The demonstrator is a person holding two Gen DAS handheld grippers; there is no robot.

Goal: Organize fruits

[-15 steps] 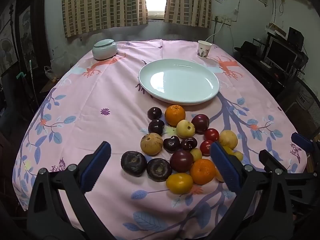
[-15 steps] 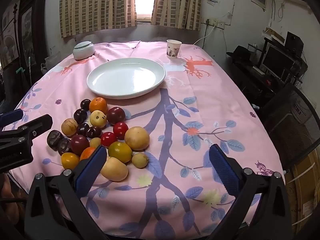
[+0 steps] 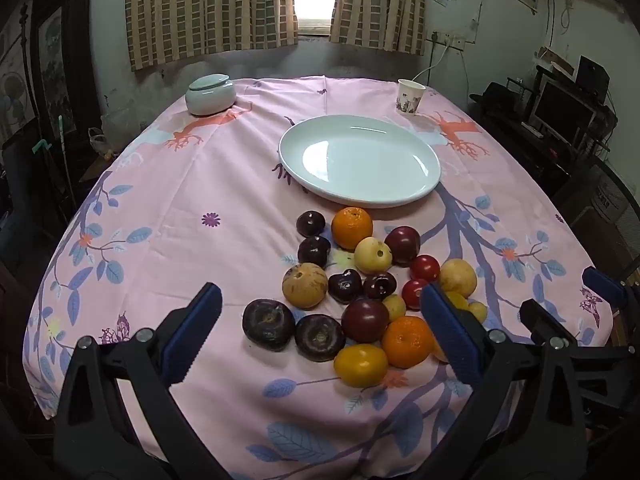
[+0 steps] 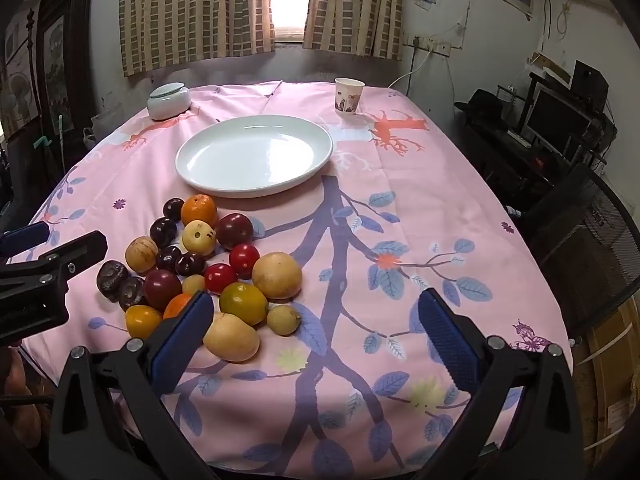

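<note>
A pile of fruits (image 3: 360, 280) lies on the pink tablecloth: oranges, dark plums, red tomatoes, yellow pears and several pale round ones. Behind it stands an empty white plate (image 3: 360, 158). My left gripper (image 3: 320, 336) hovers open over the near side of the pile, nothing between its blue pads. In the right wrist view the pile (image 4: 208, 264) sits to the left of my right gripper (image 4: 316, 332), which is open and empty over bare cloth. The white plate (image 4: 256, 152) is farther back. The left gripper's arm (image 4: 44, 276) shows at the left edge.
A lidded pale green jar (image 3: 210, 94) stands at the far left and a paper cup (image 3: 410, 96) at the far right of the table (image 3: 160, 208). A dark chair (image 4: 592, 240) and a desk with a monitor are to the right.
</note>
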